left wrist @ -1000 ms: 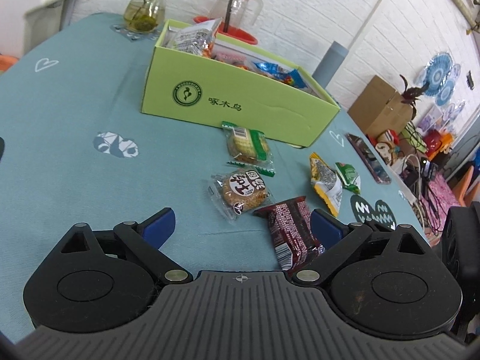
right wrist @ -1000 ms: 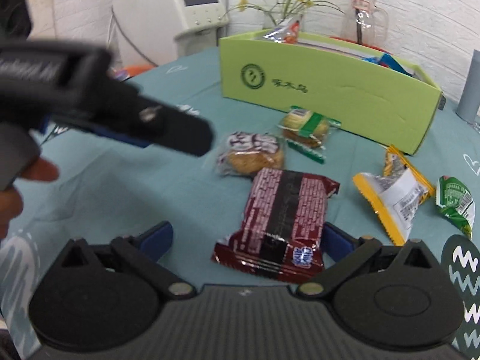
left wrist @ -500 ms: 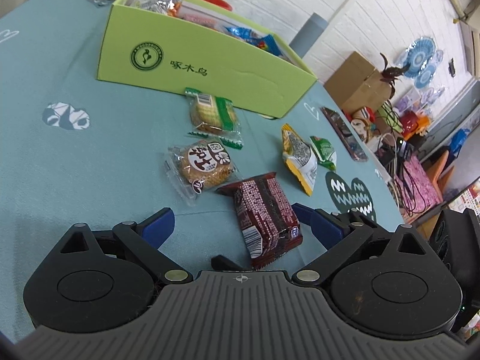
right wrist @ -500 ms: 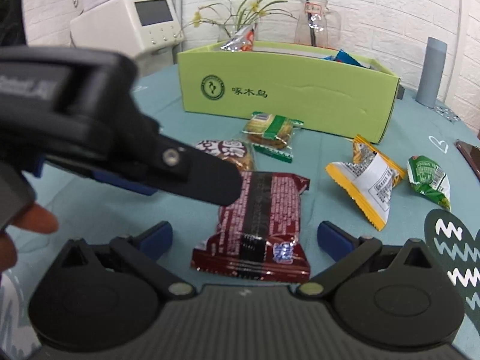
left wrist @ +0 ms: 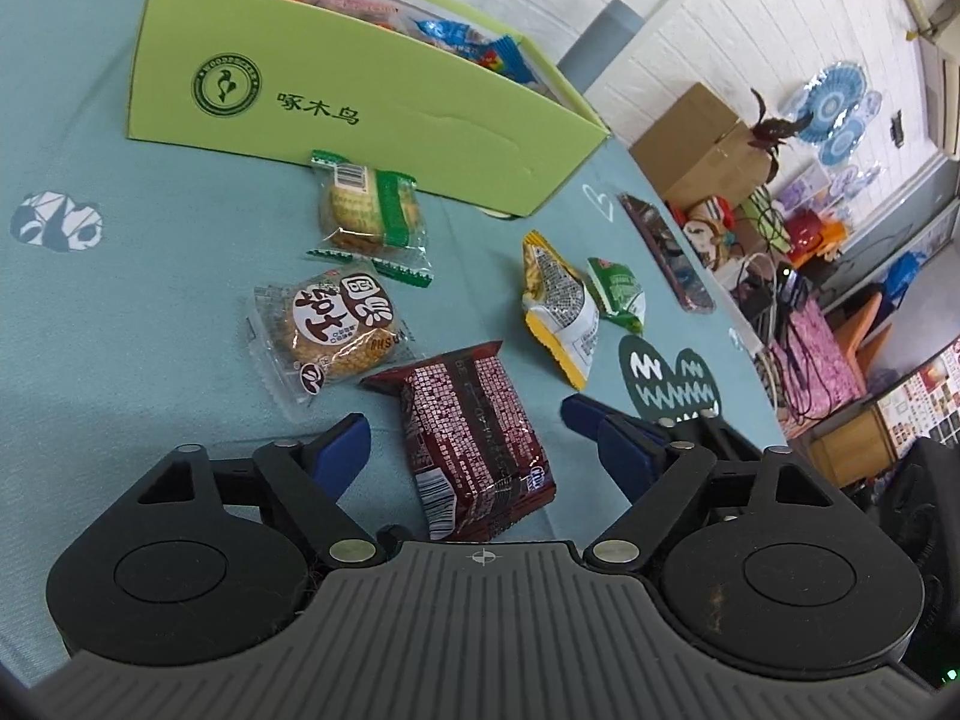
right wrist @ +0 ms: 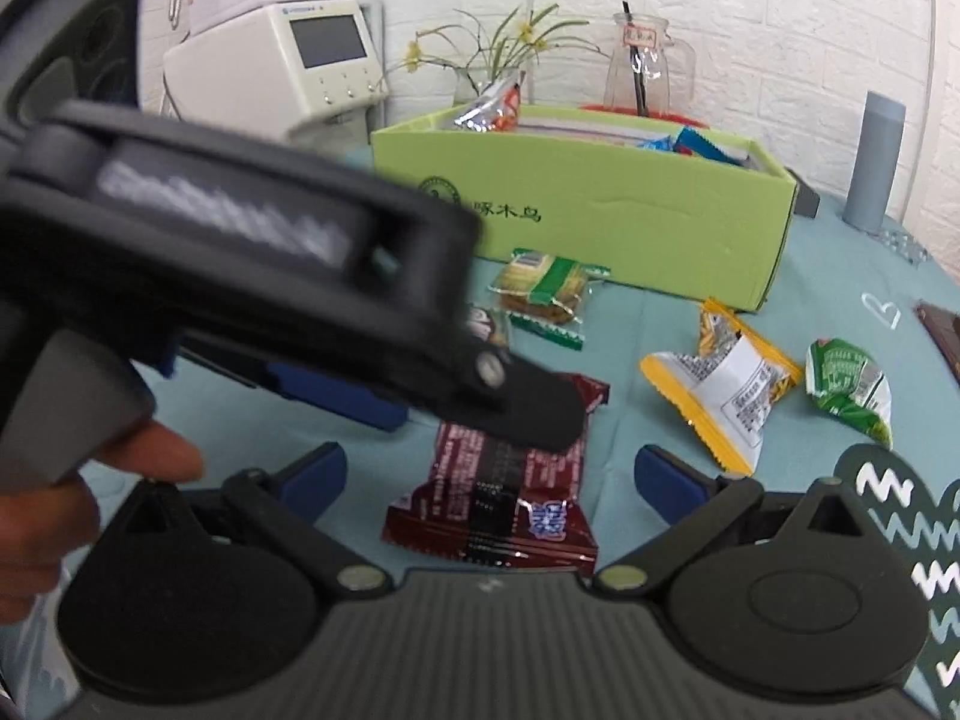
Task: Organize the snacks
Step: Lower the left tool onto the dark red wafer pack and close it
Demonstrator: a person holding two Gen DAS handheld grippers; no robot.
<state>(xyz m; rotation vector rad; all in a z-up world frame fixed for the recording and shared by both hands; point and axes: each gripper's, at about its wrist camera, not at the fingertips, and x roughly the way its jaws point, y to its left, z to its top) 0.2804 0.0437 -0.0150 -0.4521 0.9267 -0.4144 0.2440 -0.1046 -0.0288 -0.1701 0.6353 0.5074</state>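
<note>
A maroon snack packet (left wrist: pixel 474 432) lies flat on the teal tablecloth, between the blue pads of my left gripper (left wrist: pixel 474 444). Its jaws are closing, and a gap still shows on both sides of the packet. In the right wrist view the same packet (right wrist: pixel 498 510) also lies between the spread fingers of my open right gripper (right wrist: pixel 489 468). There the left gripper's black finger (right wrist: pixel 534 414) reaches in from the left over the packet's far end. The green cardboard box (left wrist: pixel 372 114) behind holds several snacks.
Loose on the cloth lie a round cookie pack (left wrist: pixel 336 324), a green-banded cookie pack (left wrist: pixel 366 210), a yellow packet (left wrist: pixel 558 312) and a small green packet (left wrist: pixel 618 294). A hand (right wrist: pixel 60 516) holds the left gripper. A glass jug (right wrist: pixel 642 72), a flower vase and a grey cylinder (right wrist: pixel 876 162) stand behind the box.
My left gripper has moved forward until the maroon packet lies between its fingers, and its jaws have narrowed. In the right view it now covers the packet's far end.
</note>
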